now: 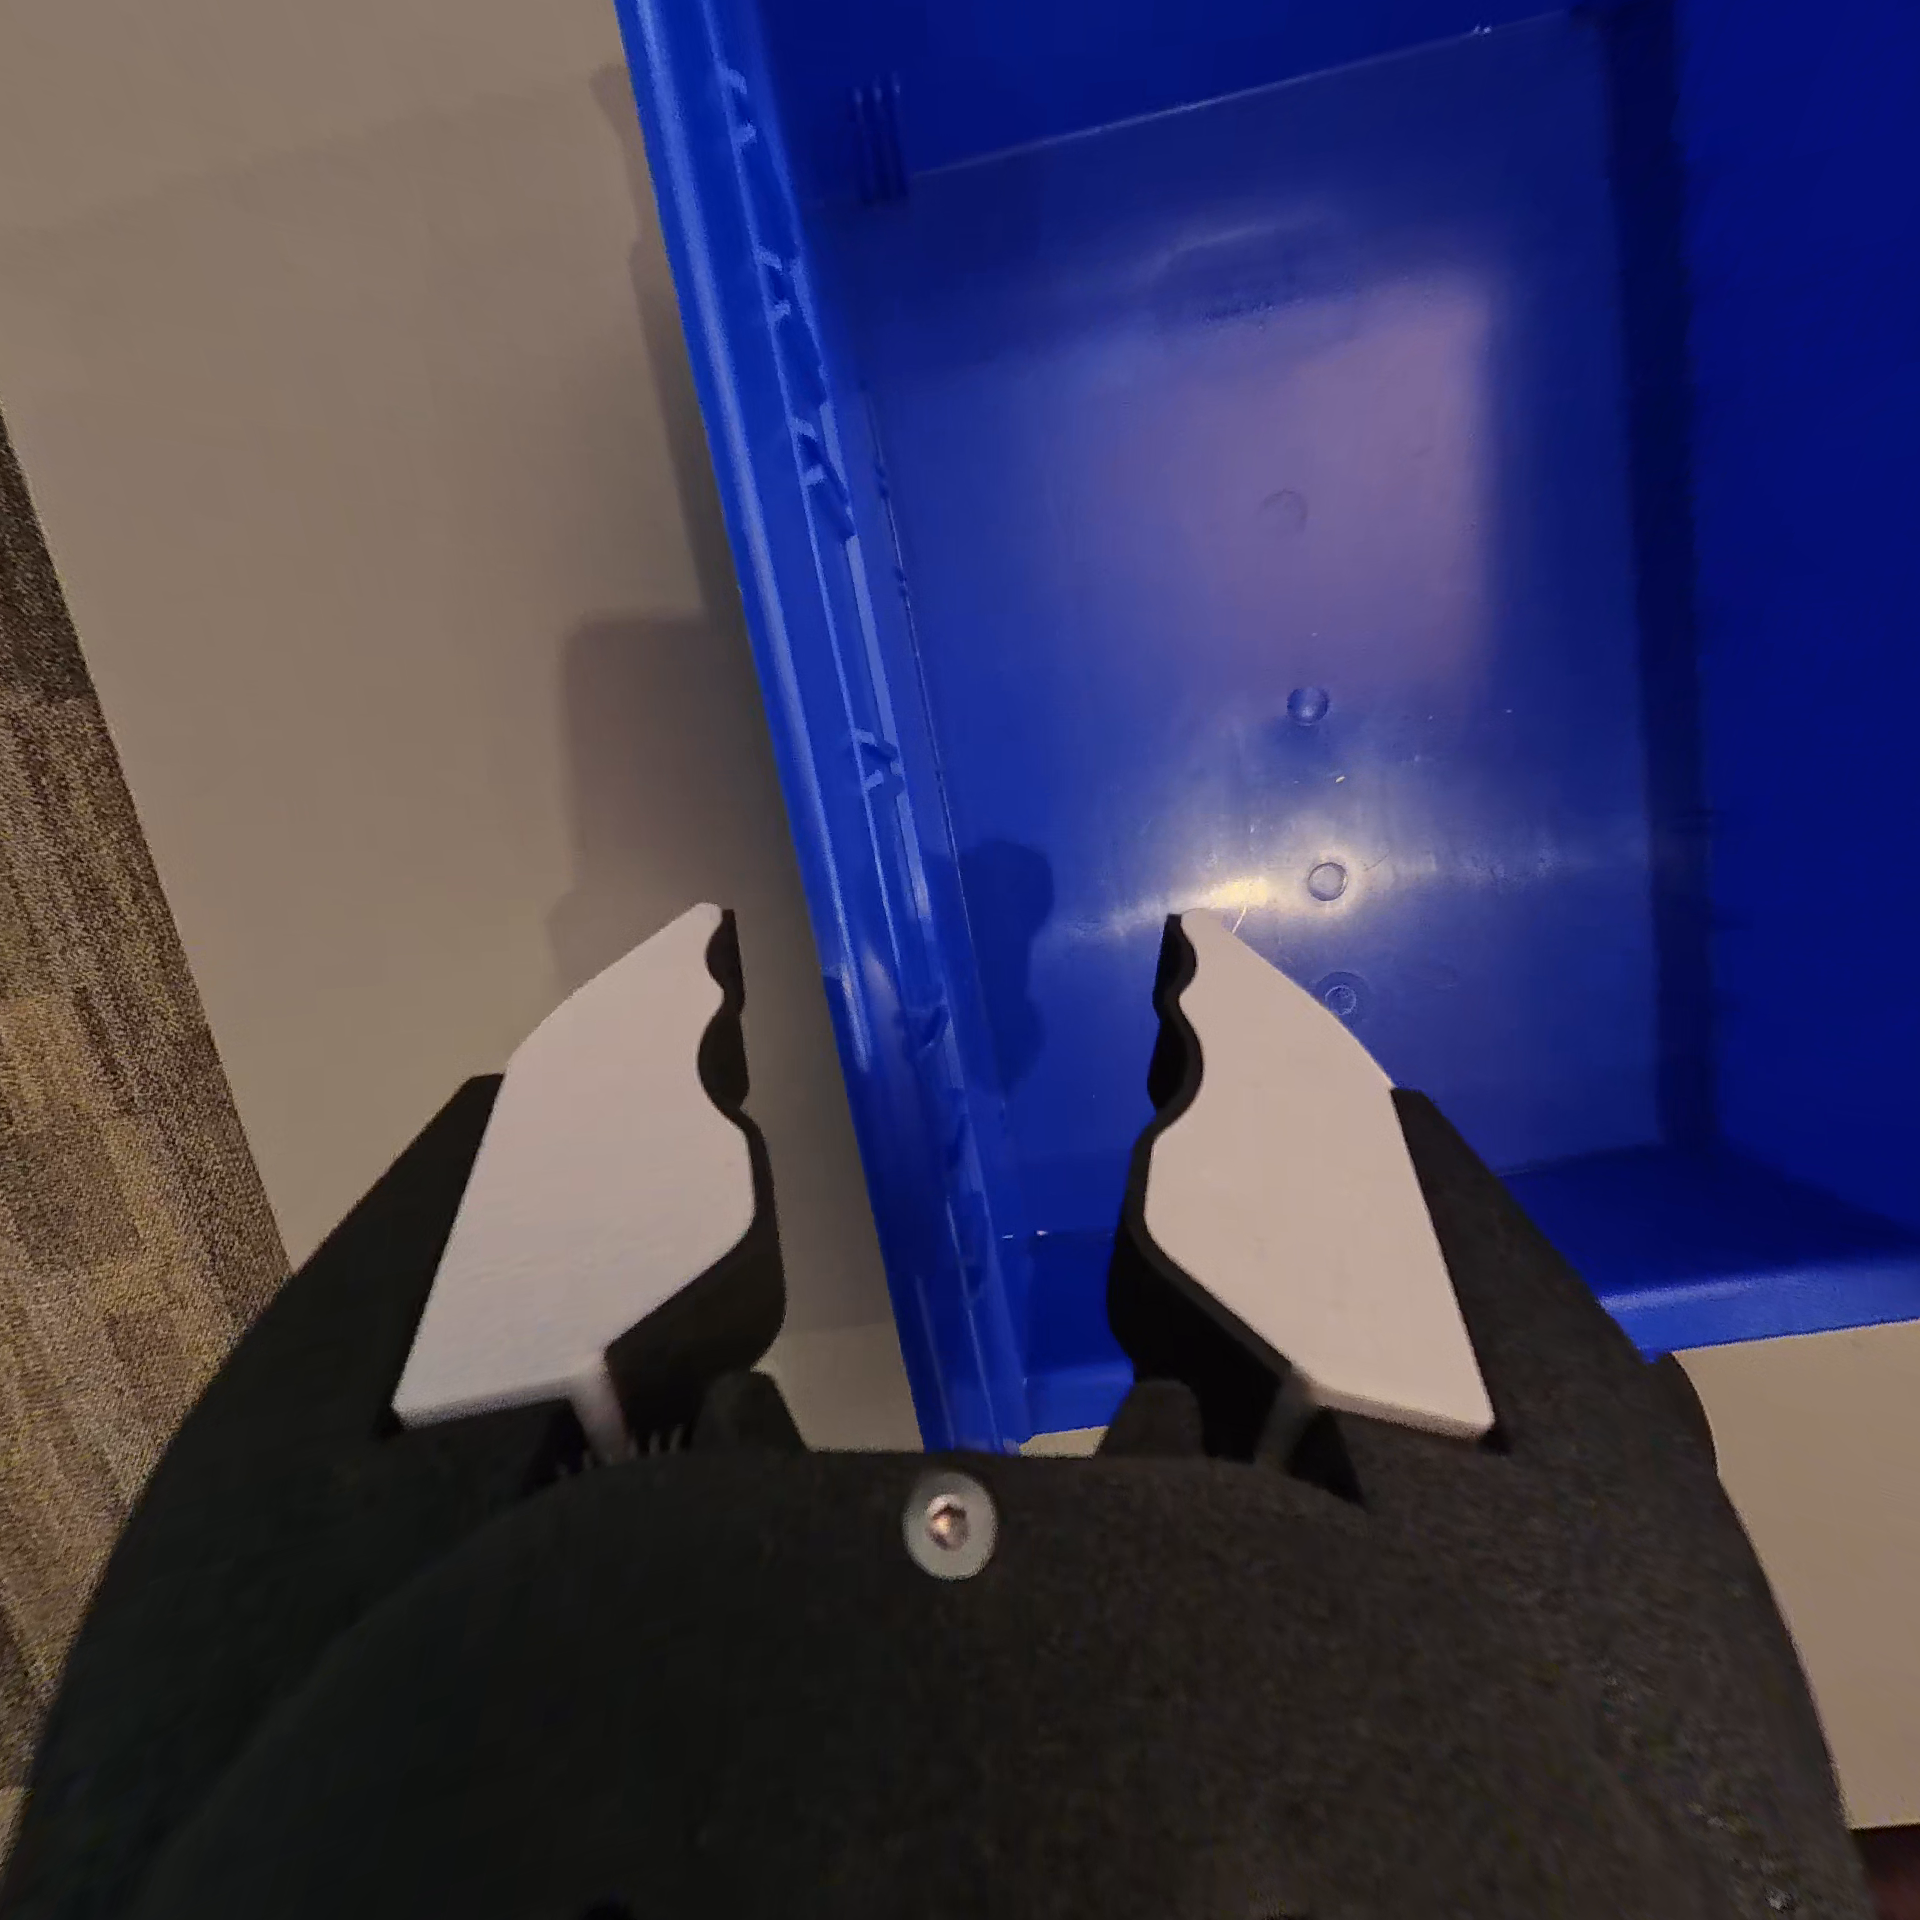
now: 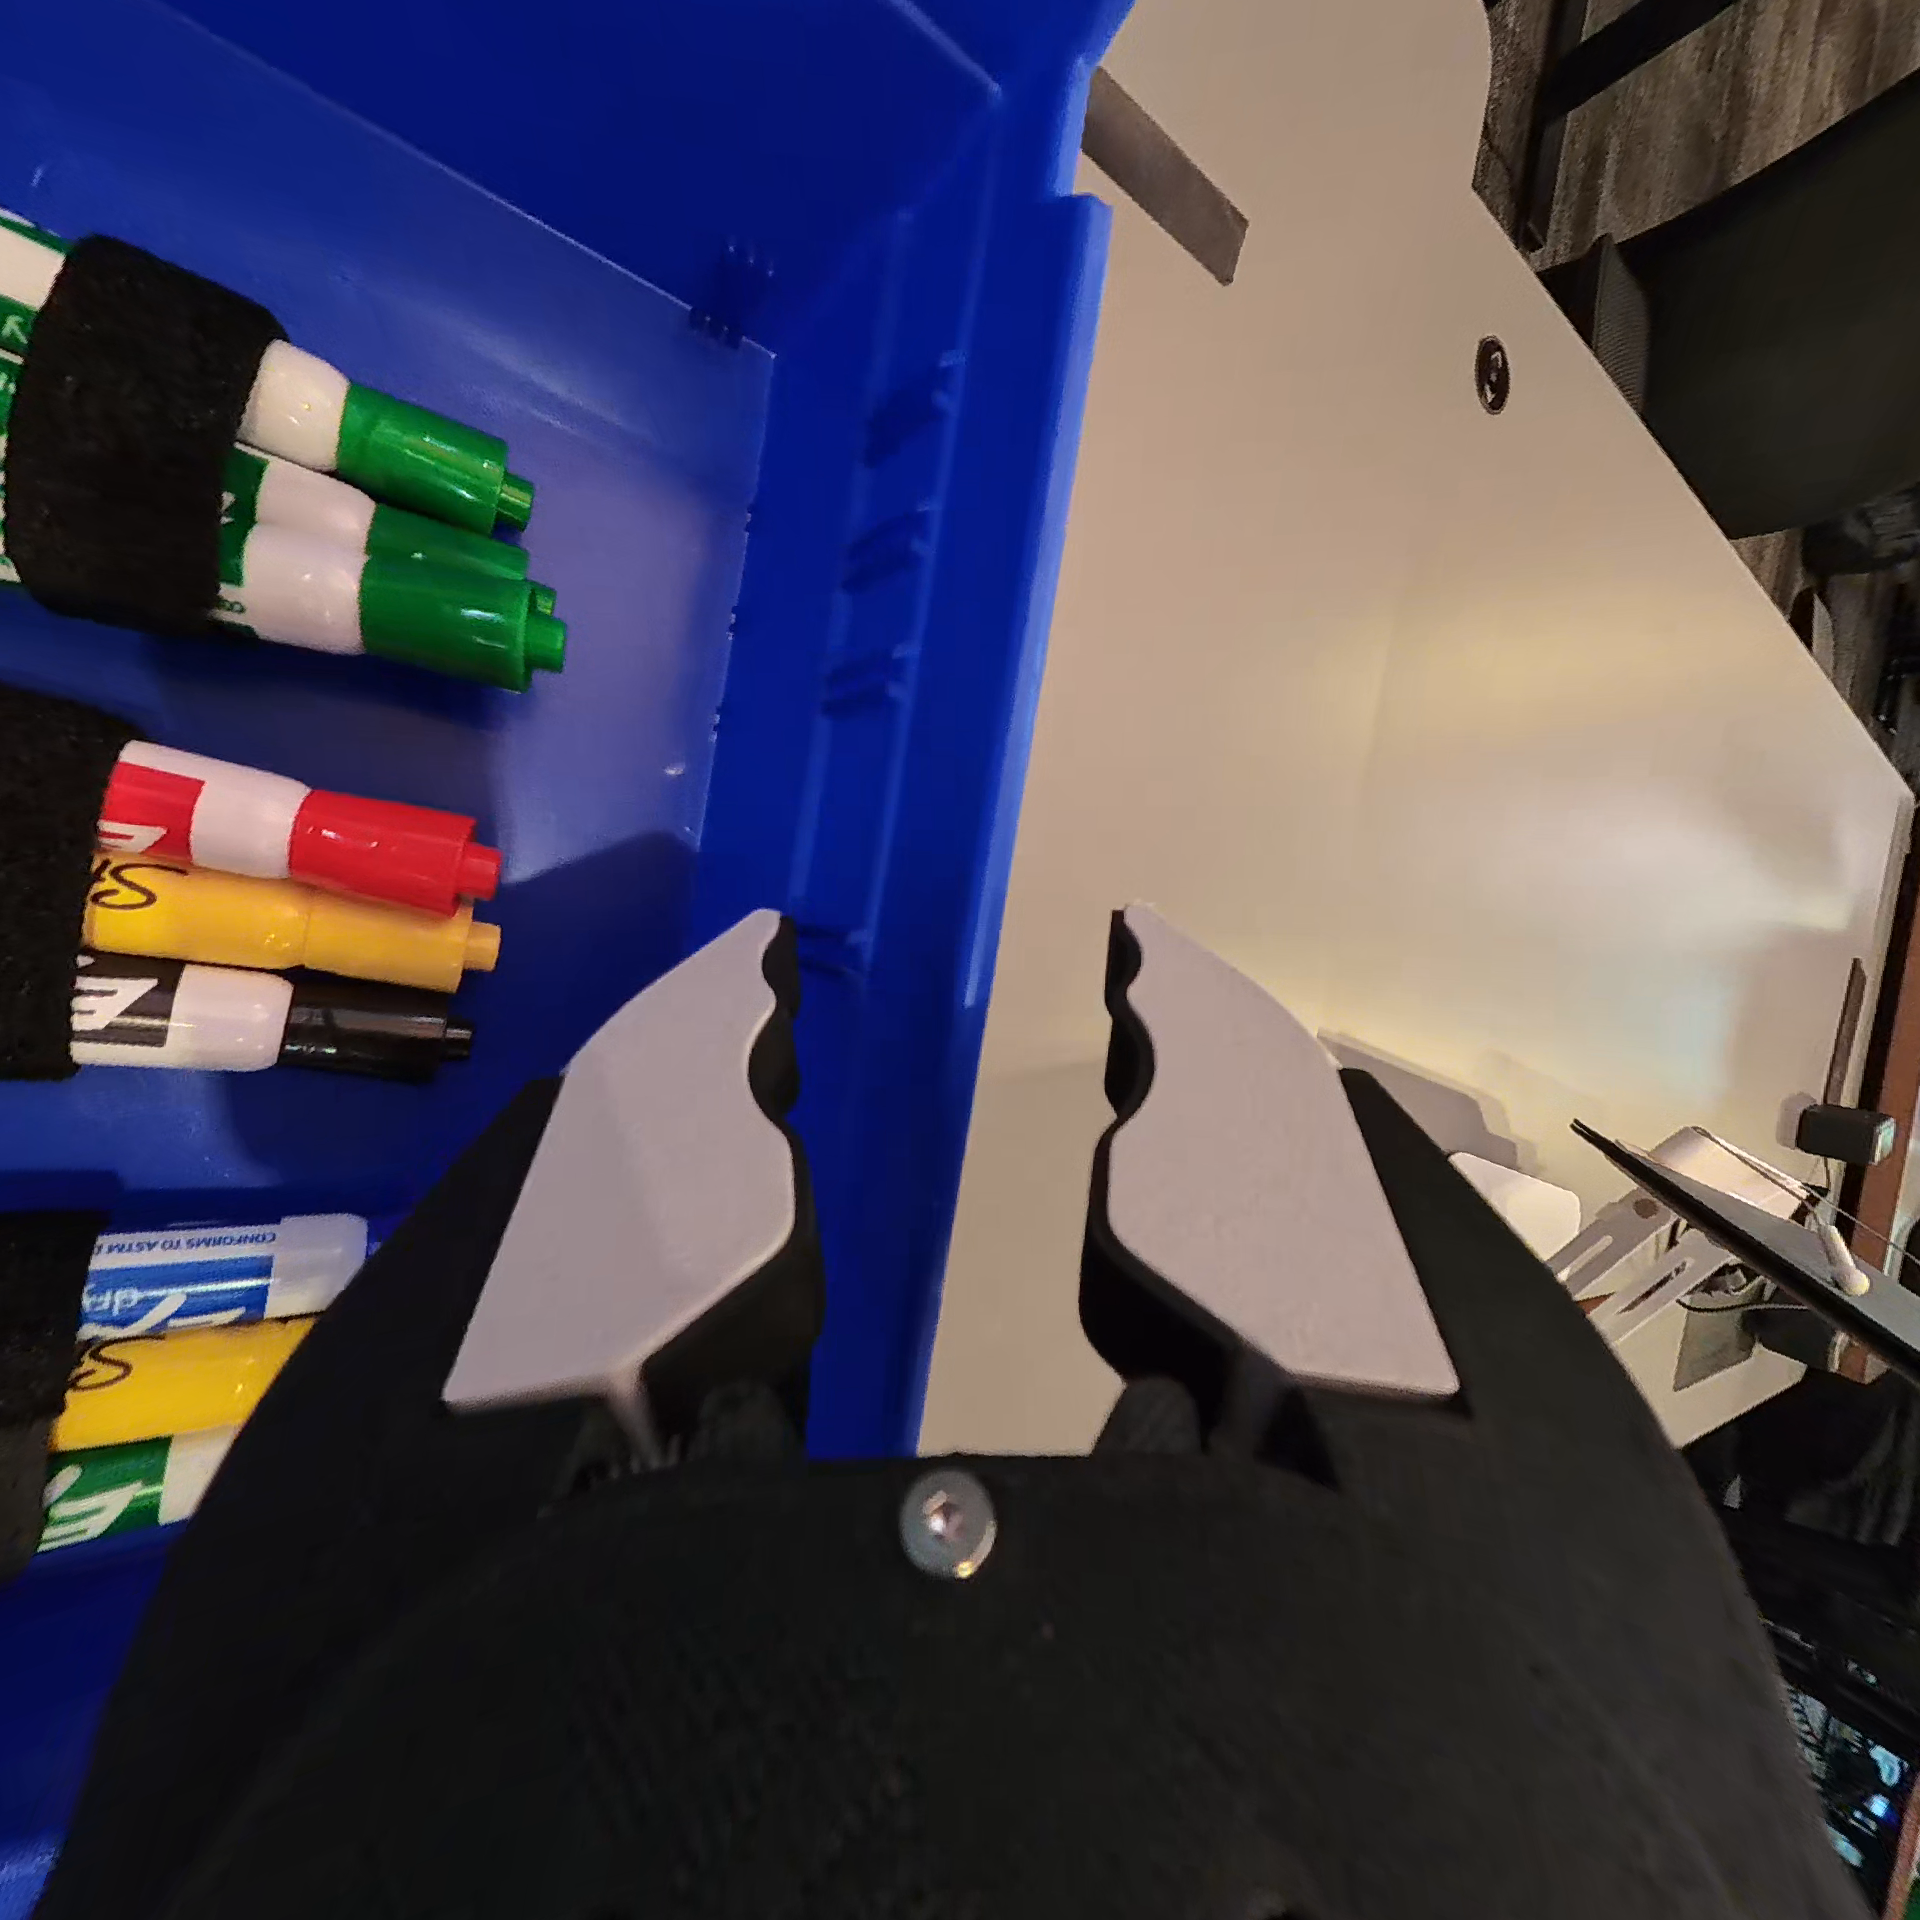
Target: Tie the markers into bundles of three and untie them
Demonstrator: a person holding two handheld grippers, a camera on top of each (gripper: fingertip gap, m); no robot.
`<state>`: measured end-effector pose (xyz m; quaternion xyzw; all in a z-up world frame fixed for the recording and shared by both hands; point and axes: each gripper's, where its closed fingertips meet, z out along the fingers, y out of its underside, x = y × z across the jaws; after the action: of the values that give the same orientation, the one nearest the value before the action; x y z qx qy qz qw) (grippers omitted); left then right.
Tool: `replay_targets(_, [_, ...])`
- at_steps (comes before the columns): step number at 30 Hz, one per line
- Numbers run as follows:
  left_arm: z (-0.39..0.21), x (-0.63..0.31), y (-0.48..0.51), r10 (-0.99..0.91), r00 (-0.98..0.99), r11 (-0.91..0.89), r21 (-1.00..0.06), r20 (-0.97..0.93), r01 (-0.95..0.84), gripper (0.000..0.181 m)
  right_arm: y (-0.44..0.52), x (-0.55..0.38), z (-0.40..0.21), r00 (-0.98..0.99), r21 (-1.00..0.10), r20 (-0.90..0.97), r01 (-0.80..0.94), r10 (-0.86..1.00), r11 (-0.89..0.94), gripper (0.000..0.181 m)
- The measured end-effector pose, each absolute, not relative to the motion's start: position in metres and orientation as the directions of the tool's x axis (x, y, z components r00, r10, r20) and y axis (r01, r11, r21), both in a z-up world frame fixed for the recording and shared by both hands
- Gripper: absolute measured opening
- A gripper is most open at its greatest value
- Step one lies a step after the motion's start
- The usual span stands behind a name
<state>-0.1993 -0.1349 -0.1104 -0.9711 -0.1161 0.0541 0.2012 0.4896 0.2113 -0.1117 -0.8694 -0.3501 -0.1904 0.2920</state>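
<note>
In the right wrist view, three marker bundles lie in a blue bin (image 2: 935, 582), each wrapped with a black strap. The top bundle (image 2: 416, 540) has three green markers. The middle bundle (image 2: 312, 914) has red, yellow and black markers. The lowest bundle (image 2: 187, 1351) has blue, yellow and green markers, partly hidden behind my gripper. My right gripper (image 2: 954, 930) is open and empty, straddling the bin's right wall. In the left wrist view, my left gripper (image 1: 951, 930) is open and empty, straddling the left wall of a blue bin (image 1: 831, 623) whose compartment holds nothing.
The bins rest on a white table (image 2: 1403, 675), also seen in the left wrist view (image 1: 364, 520). Carpet (image 1: 94, 935) lies beyond the table's left edge. Dark furniture (image 2: 1766, 312) and a stand with metal parts (image 2: 1714, 1226) sit past the table's right edge. About 75 cm separates my left fingertips from my right. Between my right fingertips and the middle bundle (image 2: 312, 914) there is roughly 8 cm.
</note>
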Motion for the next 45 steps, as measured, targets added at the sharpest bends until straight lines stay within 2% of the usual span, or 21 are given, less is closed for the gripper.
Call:
replay_targets(5, [-0.123, -0.193, -0.142, 0.237, 0.971, -0.917, -0.337, -0.033, 0.212, 0.073, 0.211, 0.491, -0.114, 0.697, -0.374, 0.506, 0.708, 0.508, -0.598, 0.058])
replay_targets(8, [-0.138, -0.187, -0.154, 0.242, 0.970, -0.941, -0.243, 0.010, 0.237, 0.063, 0.206, 0.487, -0.125, 0.768, -0.378, 0.334, 0.640, 0.546, -0.669, 0.044])
replay_targets(10, [-0.135, -0.190, -0.154, 0.267, 0.964, -0.930, -0.260, 0.012, 0.261, 0.043, 0.201, 0.482, -0.130, 0.807, -0.362, 0.180, 0.585, 0.562, -0.726, 0.030])
replay_targets(12, [-0.136, -0.191, -0.159, 0.286, 0.957, -0.928, -0.239, 0.038, 0.287, 0.015, 0.196, 0.476, -0.133, 0.824, -0.340, 0.037, 0.542, 0.565, -0.769, 0.014])
replay_targets(14, [-0.139, -0.188, -0.163, 0.284, 0.954, -0.929, -0.218, 0.094, 0.298, 0.007, 0.194, 0.472, -0.135, 0.830, -0.317, -0.047, 0.516, 0.556, -0.796, 0.009])
replay_targets(16, [-0.139, -0.185, -0.164, 0.293, 0.946, -0.925, -0.210, 0.137, 0.317, 0.007, 0.194, 0.472, -0.136, 0.827, -0.296, -0.069, 0.518, 0.559, -0.803, 0.009])
replay_targets(21, [-0.139, -0.155, -0.155, 0.195, 0.975, -0.965, -0.159, 0.104, 0.210, 0.009, 0.190, 0.472, -0.149, 0.827, -0.201, -0.087, 0.532, 0.556, -0.823, 0.012])
replay_targets(25, [-0.139, -0.106, -0.131, 0.134, 0.983, -0.978, -0.142, 0.129, 0.152, 0.013, 0.196, 0.463, -0.151, 0.860, -0.196, -0.140, 0.462, 0.491, -0.865, 0.007])
replay_targets(29, [-0.141, -0.054, -0.107, 0.047, 0.991, -0.989, -0.136, 0.123, 0.064, 0.019, 0.190, 0.458, -0.155, 0.880, -0.136, -0.132, 0.441, 0.457, -0.887, 0.007])
replay_targets(37, [-0.155, 0.029, -0.076, 0.012, 0.969, -0.991, -0.127, 0.245, 0.044, 0.026, 0.172, 0.437, -0.158, 0.903, -0.096, -0.177, 0.380, 0.391, -0.920, 0.011])
replay_targets(42, [-0.148, 0.057, -0.048, -0.022, 0.938, -0.962, -0.263, 0.346, 0.074, 0.042, 0.171, 0.436, -0.161, 0.908, -0.061, -0.151, 0.386, 0.391, -0.920, 0.006])
replay_targets(45, [-0.128, 0.054, -0.035, -0.039, 0.921, -0.908, -0.399, 0.388, 0.130, 0.043, 0.171, 0.438, -0.161, 0.912, -0.058, -0.168, 0.370, 0.374, -0.927, 0.006])
